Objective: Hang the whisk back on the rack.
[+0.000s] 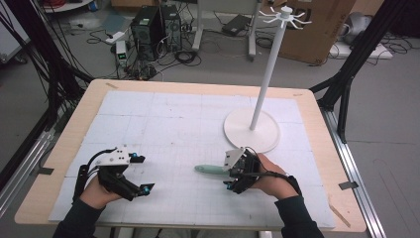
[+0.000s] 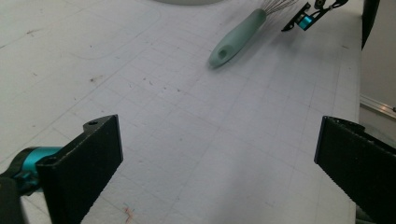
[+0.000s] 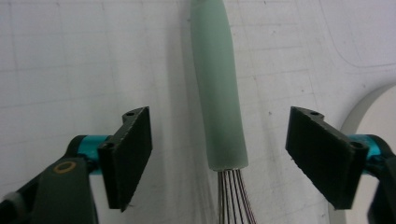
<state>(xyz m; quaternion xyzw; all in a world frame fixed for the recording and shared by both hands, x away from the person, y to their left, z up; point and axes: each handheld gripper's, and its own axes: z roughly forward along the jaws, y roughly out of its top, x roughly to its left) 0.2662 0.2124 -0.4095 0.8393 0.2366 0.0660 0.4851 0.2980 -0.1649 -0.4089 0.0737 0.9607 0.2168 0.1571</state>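
Right gripper [image 3: 219, 154] straddling a pale green whisk [image 3: 218, 93] on the white gridded mat [image 1: 163, 129], jaws apart.

From my seat, the whisk is a smooth, rounded, mint-green handle with thin steel wires [image 3: 232, 196] leaving its flat end; it lies flat at about five o'clock on the mat, at seven o'clock from the white round-based stand [image 1: 251, 130]. In the right gripper view the handle sits midway between my jaws, with a clear gap on both sides and neither pad touching it. The wires run off the bottom edge, so I can't make out the whisk's head. In the high view my right gripper [image 1: 236, 174] and hand cover the wire end. My left gripper [image 2: 219, 154] rests at seven o'clock, jaws wide apart over bare mat, and its view shows a hanging hole in the handle's tip [image 2: 223, 52].
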